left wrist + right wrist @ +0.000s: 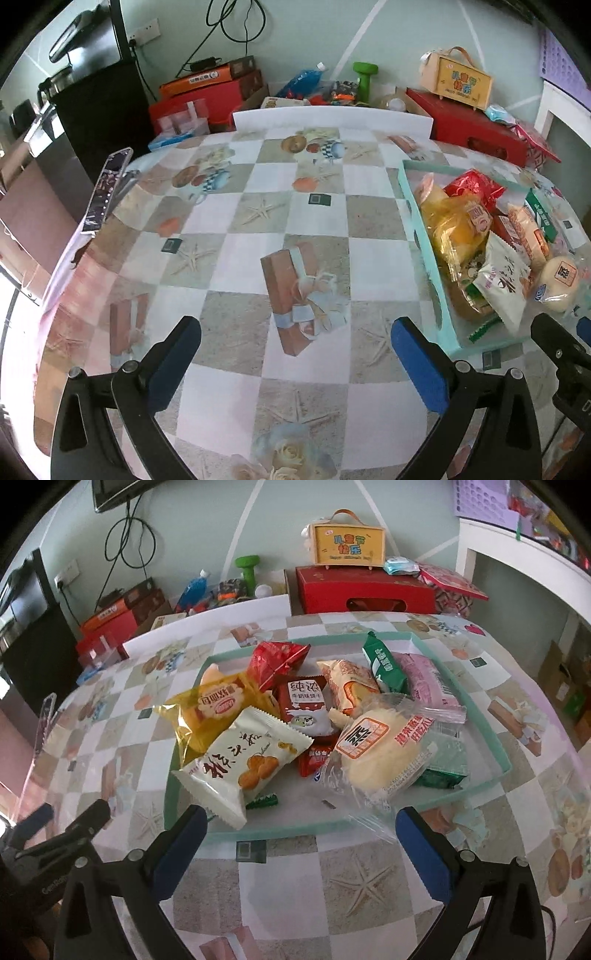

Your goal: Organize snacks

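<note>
The snacks [295, 720] are seen heaped inside the teal tray [480, 705] near the table's right edge, both grippers [295, 354] [301, 834] held wide and empty.

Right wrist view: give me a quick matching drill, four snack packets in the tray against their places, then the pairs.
Things:
1. white cracker packet
2. green wafer packet
3. red pouch
4. steamed cake in clear wrap

Places:
A. far side of the teal tray, left of centre
B. near left corner, overhanging the rim
C. far side, right of centre, tilted
D. near side, right of centre

Pairs: 1-B, 2-C, 3-A, 4-D
</note>
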Action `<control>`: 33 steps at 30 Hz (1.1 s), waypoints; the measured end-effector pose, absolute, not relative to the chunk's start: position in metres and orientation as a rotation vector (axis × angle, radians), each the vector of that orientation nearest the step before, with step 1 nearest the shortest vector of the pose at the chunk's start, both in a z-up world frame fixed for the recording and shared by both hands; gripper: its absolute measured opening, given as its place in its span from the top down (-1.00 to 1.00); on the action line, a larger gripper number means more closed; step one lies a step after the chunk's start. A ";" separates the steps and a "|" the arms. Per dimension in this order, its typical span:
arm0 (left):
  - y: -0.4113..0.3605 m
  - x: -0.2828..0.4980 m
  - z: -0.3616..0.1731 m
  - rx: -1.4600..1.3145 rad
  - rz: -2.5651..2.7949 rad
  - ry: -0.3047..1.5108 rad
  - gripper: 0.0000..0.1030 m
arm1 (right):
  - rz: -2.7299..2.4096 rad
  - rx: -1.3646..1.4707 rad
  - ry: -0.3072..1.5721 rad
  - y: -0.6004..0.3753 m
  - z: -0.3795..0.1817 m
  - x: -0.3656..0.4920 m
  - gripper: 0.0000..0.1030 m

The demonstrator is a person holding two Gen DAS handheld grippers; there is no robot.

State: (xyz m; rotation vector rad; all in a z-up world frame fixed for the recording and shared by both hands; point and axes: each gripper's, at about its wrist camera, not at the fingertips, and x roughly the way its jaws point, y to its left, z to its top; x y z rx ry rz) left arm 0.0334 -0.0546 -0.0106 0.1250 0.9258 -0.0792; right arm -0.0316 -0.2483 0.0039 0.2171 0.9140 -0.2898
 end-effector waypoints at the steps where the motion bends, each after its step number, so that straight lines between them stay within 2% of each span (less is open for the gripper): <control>1: -0.054 0.033 -0.010 0.122 -0.081 0.924 -0.99 | -0.288 0.220 0.911 -0.248 0.004 -0.032 -1.00; 33: -0.042 0.051 -0.028 0.073 -0.041 0.954 -0.99 | -0.312 0.157 0.930 -0.249 -0.009 -0.020 -1.00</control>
